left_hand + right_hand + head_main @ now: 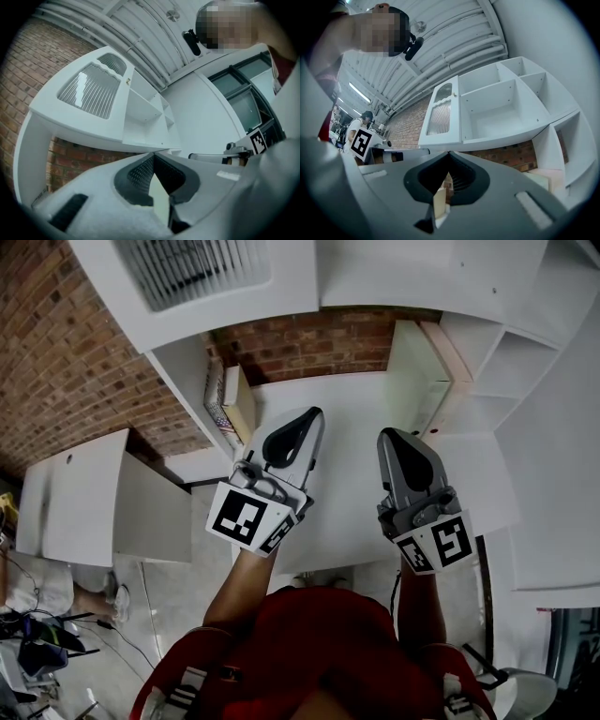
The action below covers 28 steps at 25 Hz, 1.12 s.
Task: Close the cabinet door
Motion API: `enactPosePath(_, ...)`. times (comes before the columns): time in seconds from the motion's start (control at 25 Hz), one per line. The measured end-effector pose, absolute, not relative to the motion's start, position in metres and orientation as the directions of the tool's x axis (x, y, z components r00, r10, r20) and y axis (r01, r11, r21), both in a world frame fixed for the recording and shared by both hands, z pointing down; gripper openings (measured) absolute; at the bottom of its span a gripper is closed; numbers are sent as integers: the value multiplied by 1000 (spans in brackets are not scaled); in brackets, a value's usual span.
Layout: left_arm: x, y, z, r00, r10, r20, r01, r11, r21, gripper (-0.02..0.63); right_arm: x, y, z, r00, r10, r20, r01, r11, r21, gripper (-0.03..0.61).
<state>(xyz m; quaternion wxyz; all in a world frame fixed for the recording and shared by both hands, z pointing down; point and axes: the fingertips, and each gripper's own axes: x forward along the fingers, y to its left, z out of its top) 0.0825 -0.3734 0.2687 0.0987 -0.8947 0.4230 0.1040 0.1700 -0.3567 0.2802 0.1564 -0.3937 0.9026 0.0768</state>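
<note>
Left tool (315,412): clenched. Its own view shows the two jaws meeting at the tips, with nothing gripped between them. Right tool (387,434): likewise clenched and empty. The jaw tips meet in its own view, and only background shows through the slot behind them.

Position of both tools: held side by side above the white surface (352,479), near each other but not touching, tips directed toward the brick wall (309,343) at the back. Each carries a marker cube at its rear, the left marker cube (249,517) and the right marker cube (439,542). The person's left forearm (239,587) and right forearm (417,601) extend behind them. A red garment (319,643) fills the bottom of the head view.

Cabinet door (91,89): white, with a ribbed louvre panel, fitted to the upper cabinet (75,124) that hangs above the surface. It stands to the left of the open shelf compartments (499,105), directly adjoining them. A small knob (126,80) sits at the door edge next to those compartments. In both gripper views the door face appears flush with the cabinet front. Neither tool touches the door; both are held lower than it and clear of it.
</note>
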Motion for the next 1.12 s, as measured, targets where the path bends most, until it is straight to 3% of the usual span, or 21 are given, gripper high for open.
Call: enactPosePath(1.12,81,-340,267,629,-728,-272,-772,-627,-107,2,156,-329,286,-671,-673,-310,-716,697,38,12)
